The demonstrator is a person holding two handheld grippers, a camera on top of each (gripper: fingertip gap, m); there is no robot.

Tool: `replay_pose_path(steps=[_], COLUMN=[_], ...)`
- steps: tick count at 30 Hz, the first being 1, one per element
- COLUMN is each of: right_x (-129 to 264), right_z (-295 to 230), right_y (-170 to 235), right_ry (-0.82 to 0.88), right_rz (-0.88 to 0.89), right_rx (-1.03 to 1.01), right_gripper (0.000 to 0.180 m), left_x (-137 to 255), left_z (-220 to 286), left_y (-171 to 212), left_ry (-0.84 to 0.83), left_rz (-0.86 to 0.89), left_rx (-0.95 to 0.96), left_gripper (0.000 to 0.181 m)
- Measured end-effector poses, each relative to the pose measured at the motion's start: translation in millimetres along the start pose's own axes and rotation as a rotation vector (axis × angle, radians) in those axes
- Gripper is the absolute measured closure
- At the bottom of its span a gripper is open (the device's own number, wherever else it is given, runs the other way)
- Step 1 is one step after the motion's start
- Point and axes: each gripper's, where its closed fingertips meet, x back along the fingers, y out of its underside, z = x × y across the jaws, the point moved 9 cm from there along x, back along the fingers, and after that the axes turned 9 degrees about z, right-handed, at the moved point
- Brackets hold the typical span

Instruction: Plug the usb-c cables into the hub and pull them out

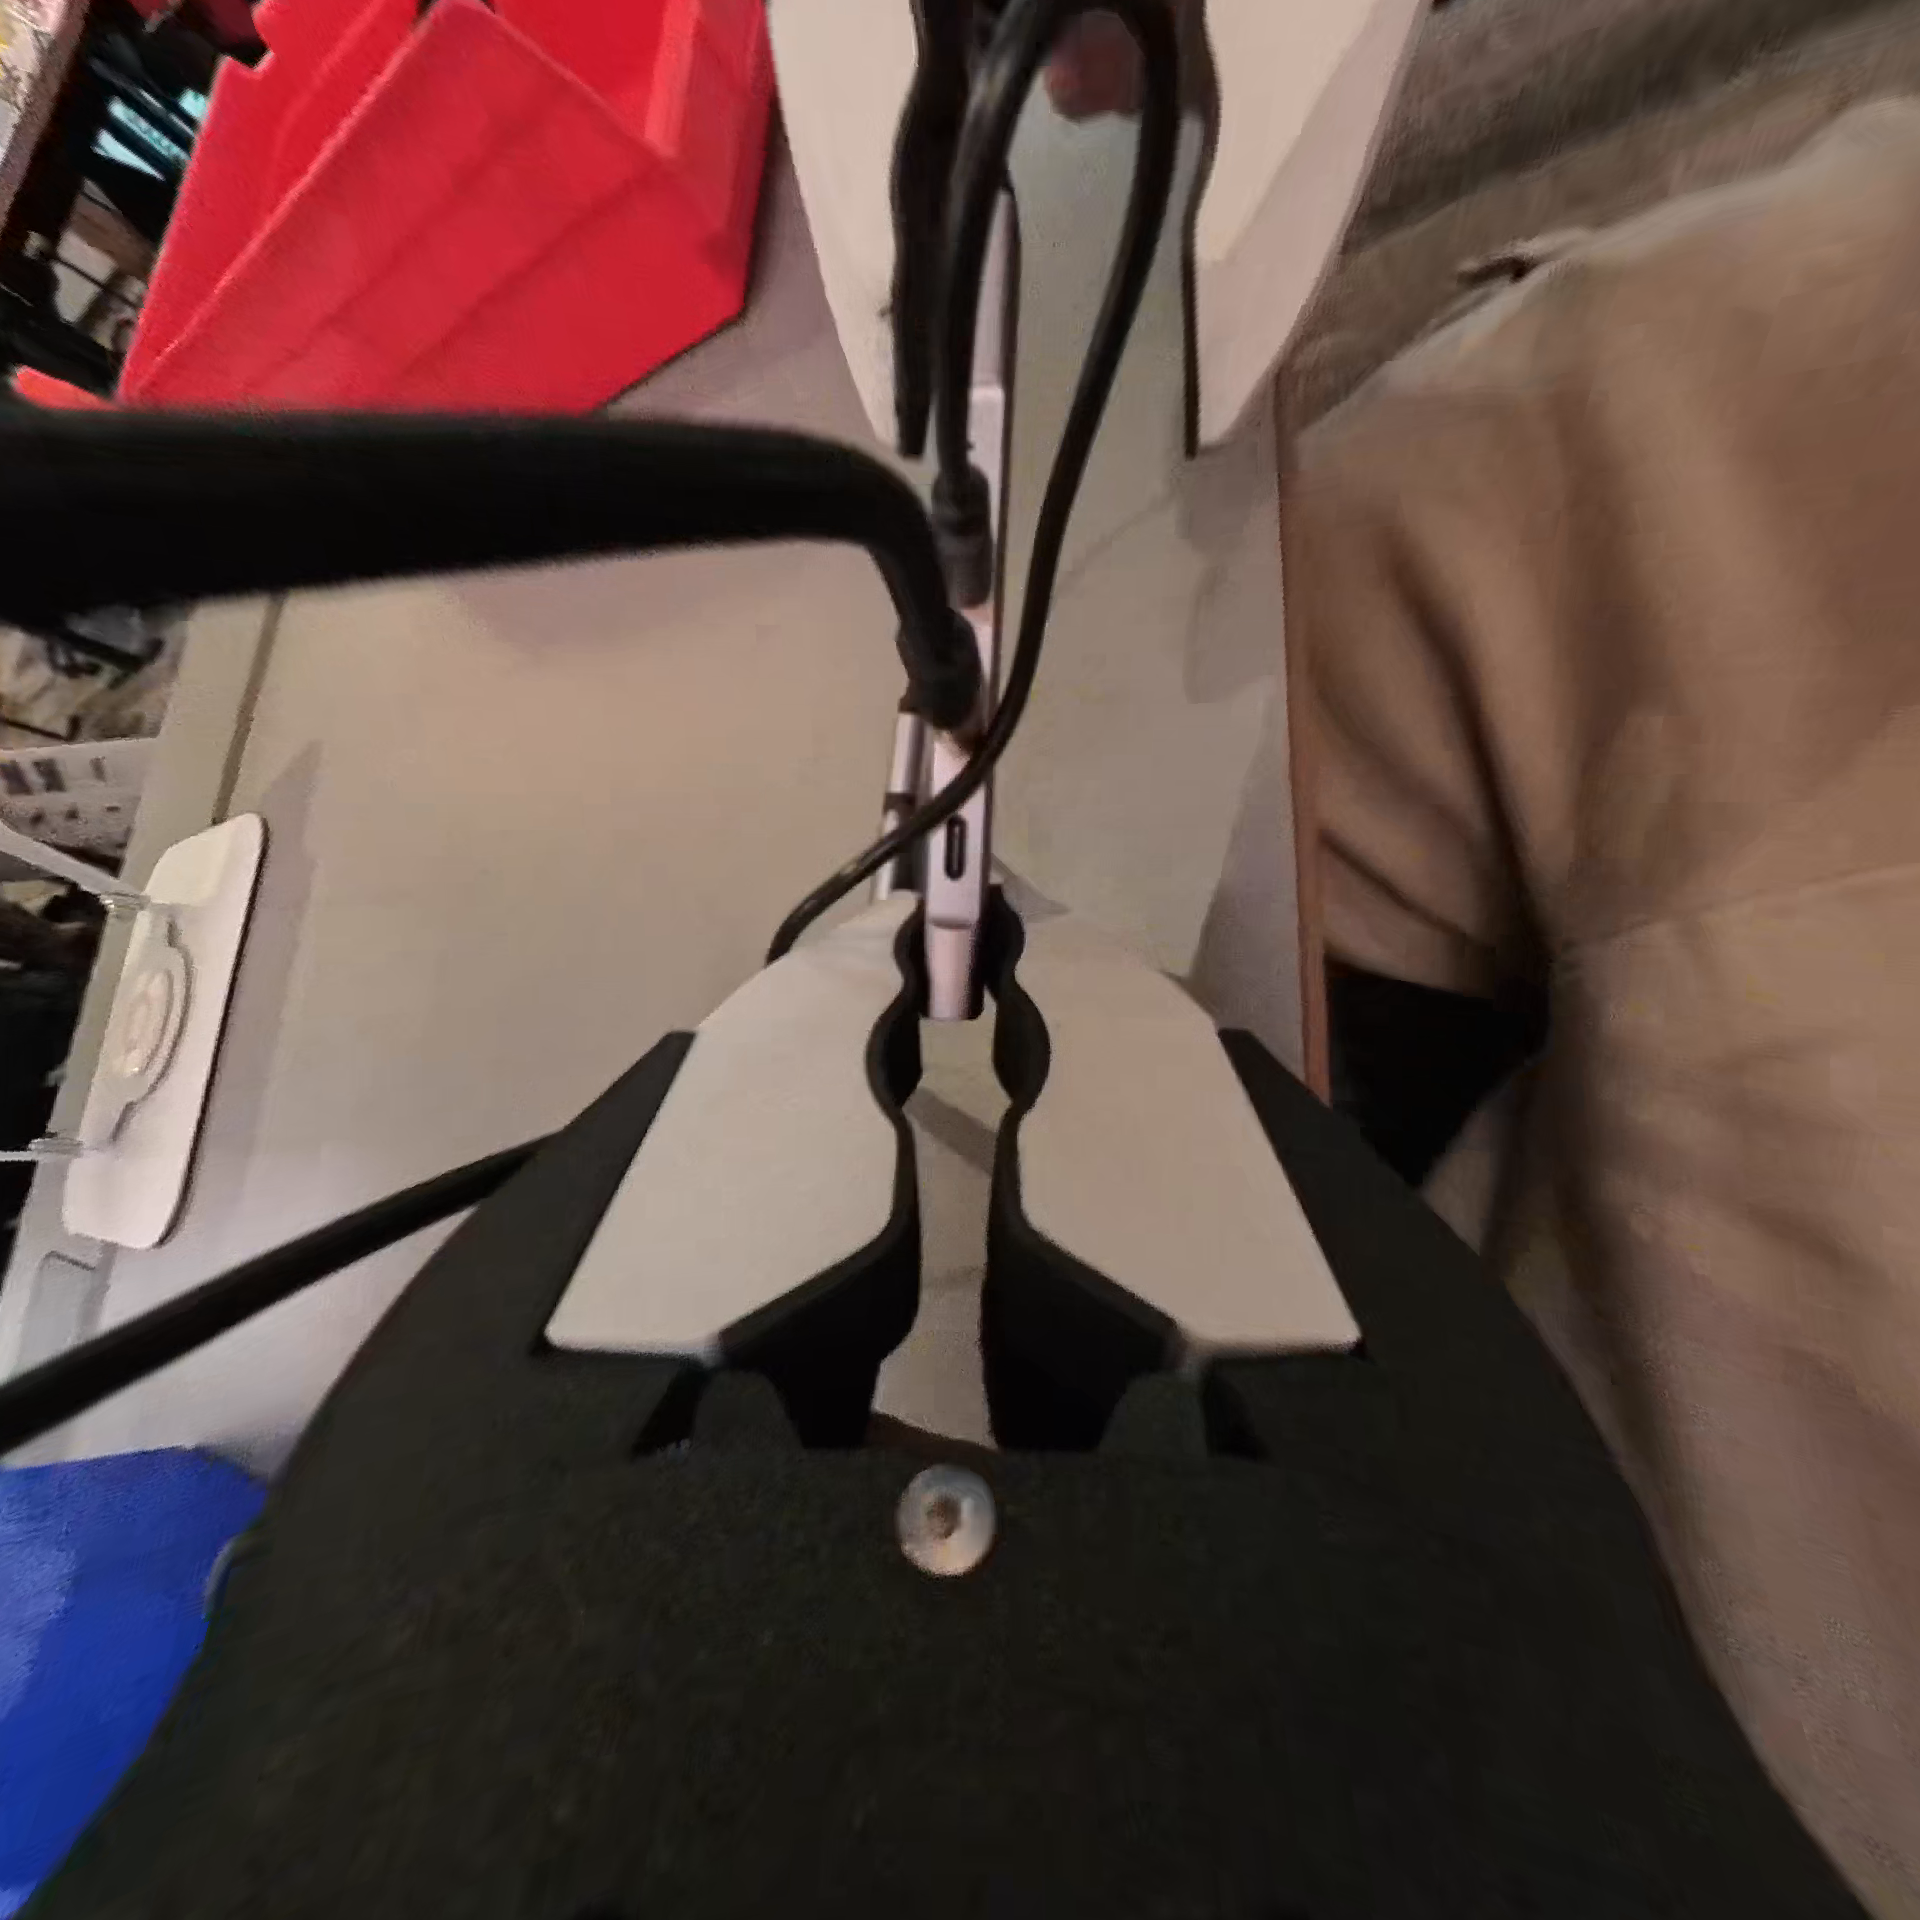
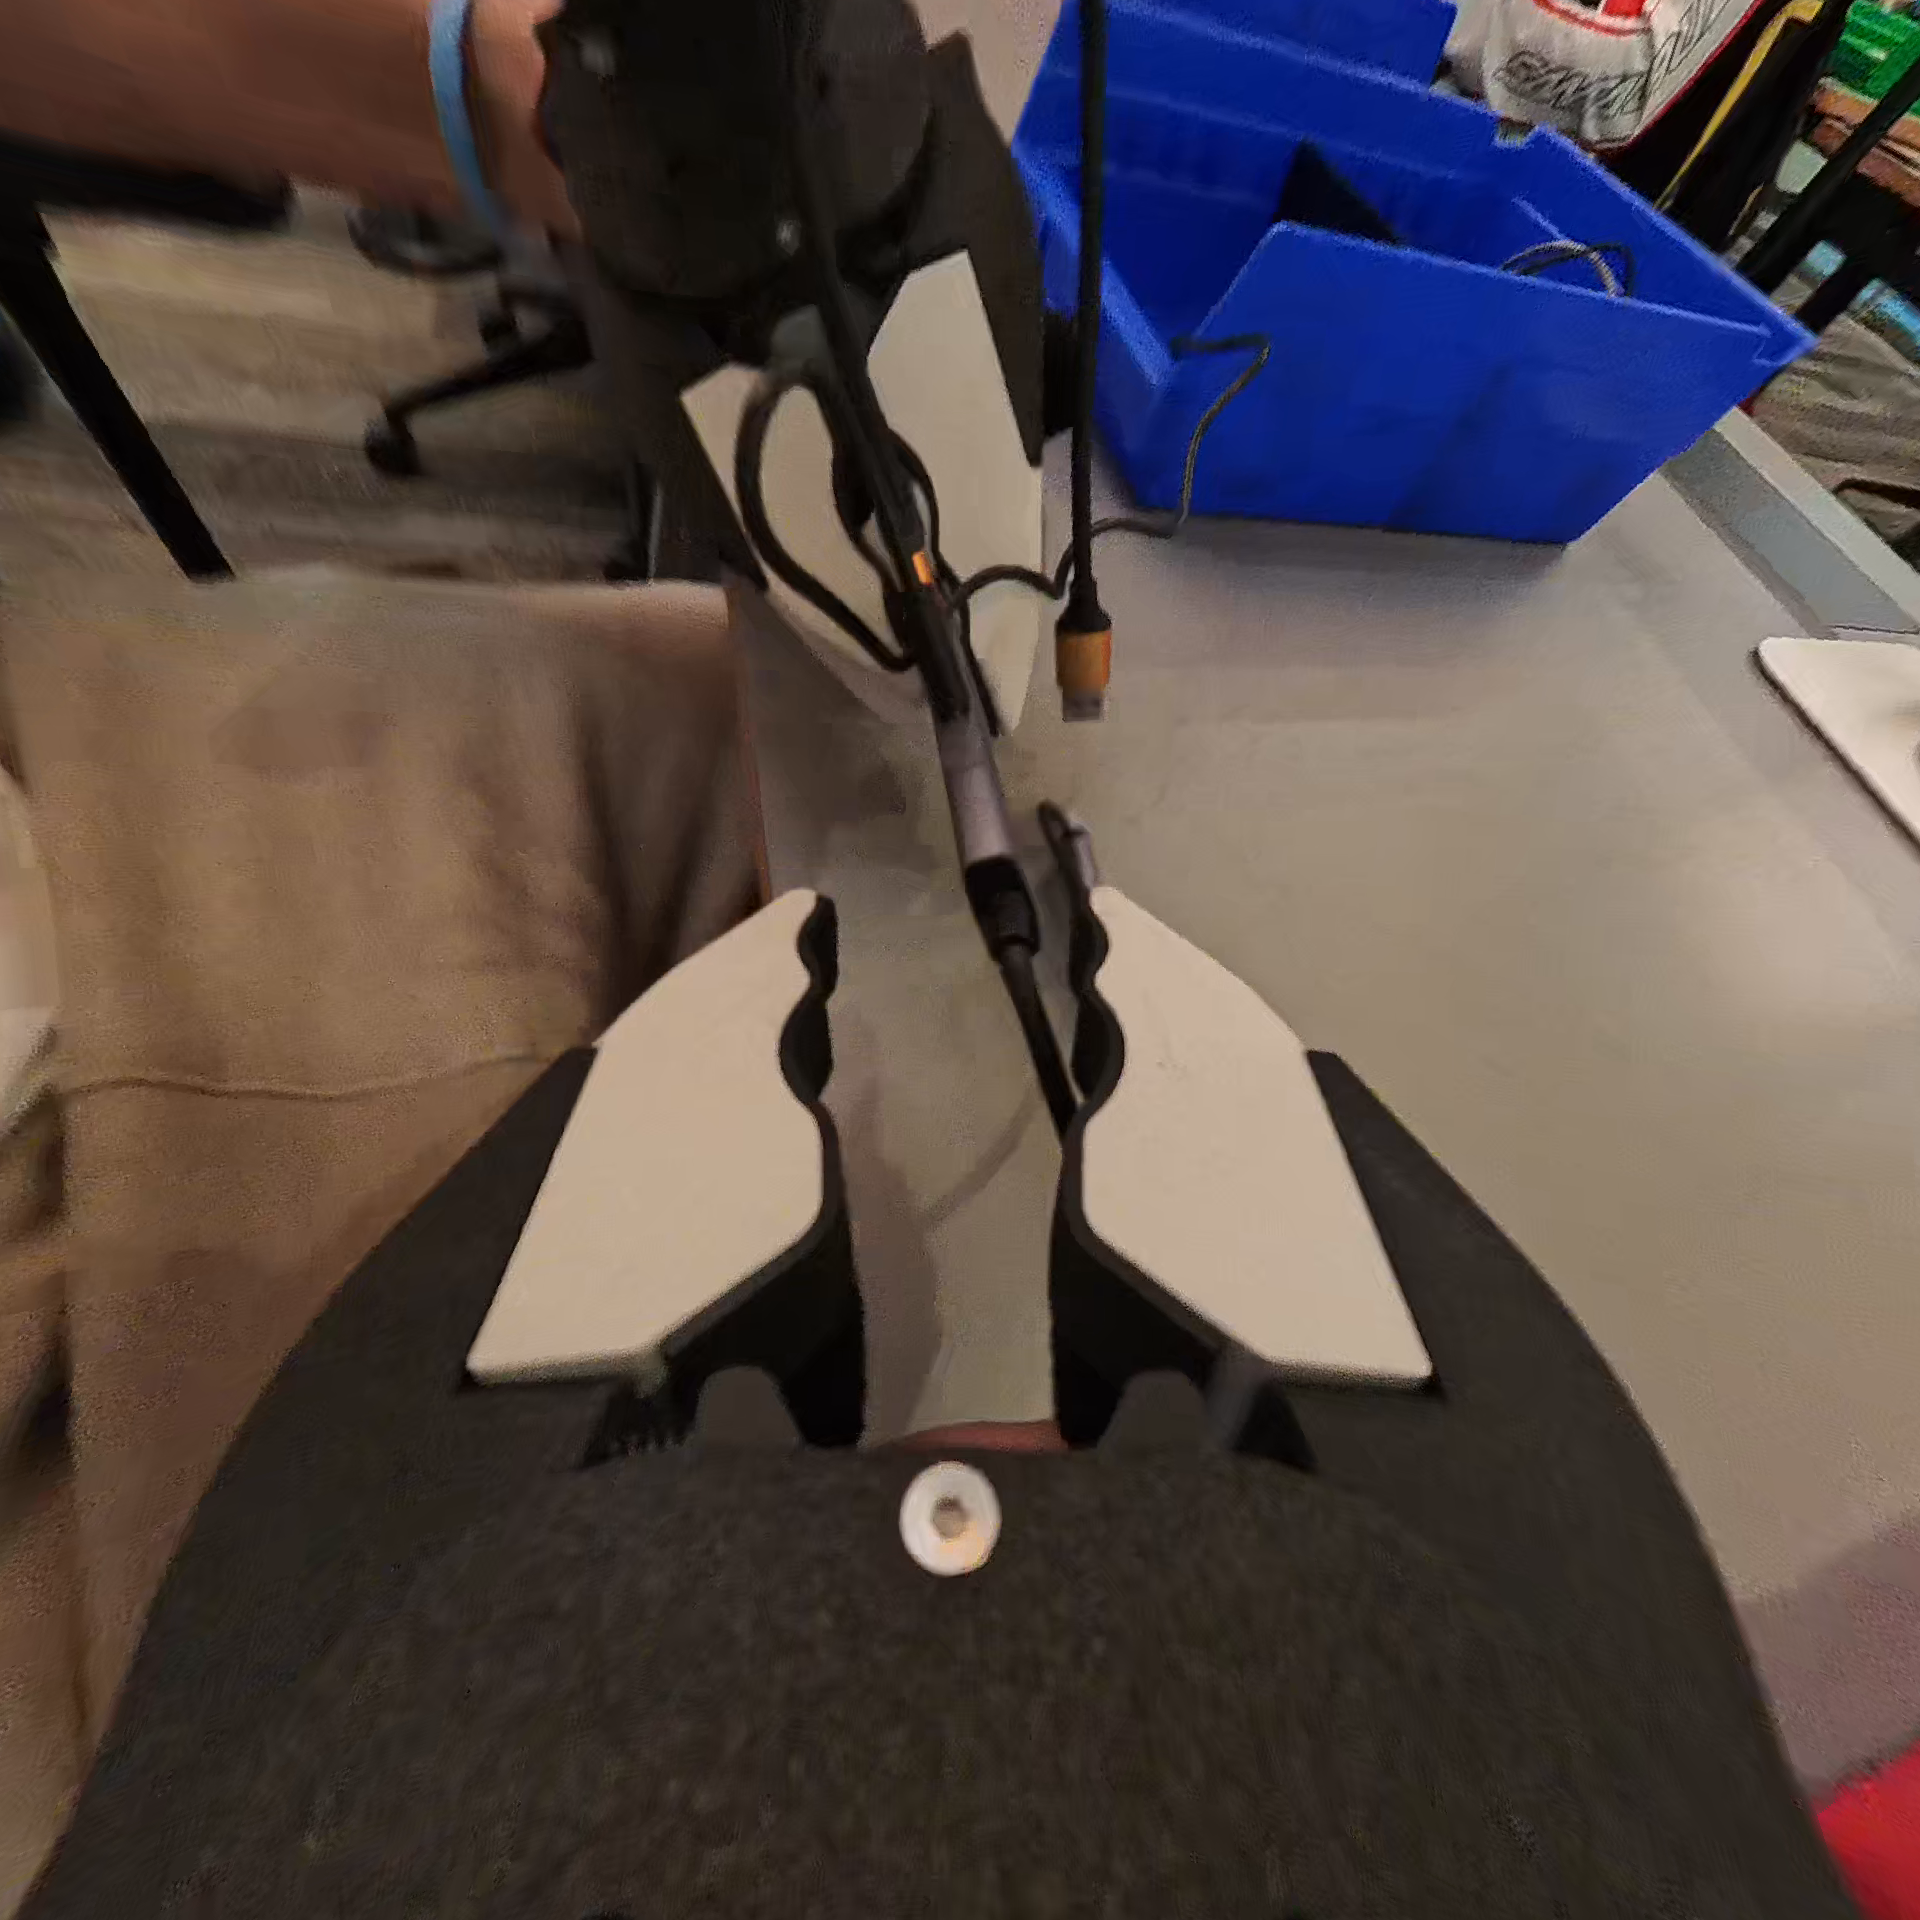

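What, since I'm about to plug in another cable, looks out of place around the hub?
A thin black cable loops across the hub, right beside its free port, just above the left claw gripping it. It might snag an incoming plug. The orange-collared plug dangles unplugged.

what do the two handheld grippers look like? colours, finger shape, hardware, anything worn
Both match. The left gripper and the right gripper each have a matte black textured body, one silver screw on the centre line, and two pale grey flat fingers with black, wavy scalloped inner edges. Seen from the right wrist, the arm behind the left gripper wears a light blue wristband.
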Motion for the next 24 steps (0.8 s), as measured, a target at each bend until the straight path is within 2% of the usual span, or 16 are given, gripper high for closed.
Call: replay_pose_path(steps=[3,7,9,10,11,14,16,17,20,22,24], right_x=[-3,-21,-30,-31,-32,-44,-53,-58,-76,-87,-92], right_z=[-5,-12,-10,-8,-3,18,41,51,68,70,65], right_y=[-1,-1,2,1,0,-1,5,9,25,31,29], right_ry=[0.051,0.064,0.096,0.143,0.175,0.286,0.435,0.473,0.541,0.553,0.56], right_rz=[-0.071,-0.129,-0.156,-0.147,-0.138,-0.18,-0.227,-0.225,-0.229,-0.259,-0.259], right_rx=[0.12,0.257,0.322,0.371,0.413,0.518,0.623,0.641,0.689,0.733,0.79], right_gripper=[0.138,0.14,0.155,0.171,0.171,0.17,0.171,0.171,0.171,0.17,0.17], left_x=[-3,-8,-10,-11,-12,-15,-11,-9,-3,1,2], left_z=[5,7,3,2,-2,-24,-40,-43,-42,-49,-55], left_y=[10,4,0,1,2,9,18,22,24,26,27], left_ry=[-0.009,-0.02,-0.052,-0.071,-0.122,-0.325,-0.465,-0.469,-0.405,-0.435,-0.463], left_rz=[-0.116,-0.073,-0.06,-0.069,-0.076,-0.13,-0.193,-0.165,0.071,0.135,0.176], left_rx=[-0.12,-0.153,-0.186,-0.214,-0.216,0.011,0.211,0.347,0.767,0.855,0.859], left_gripper=[0.172,0.172,0.172,0.172,0.172,0.167,0.166,0.16,0.156,0.15,0.151])
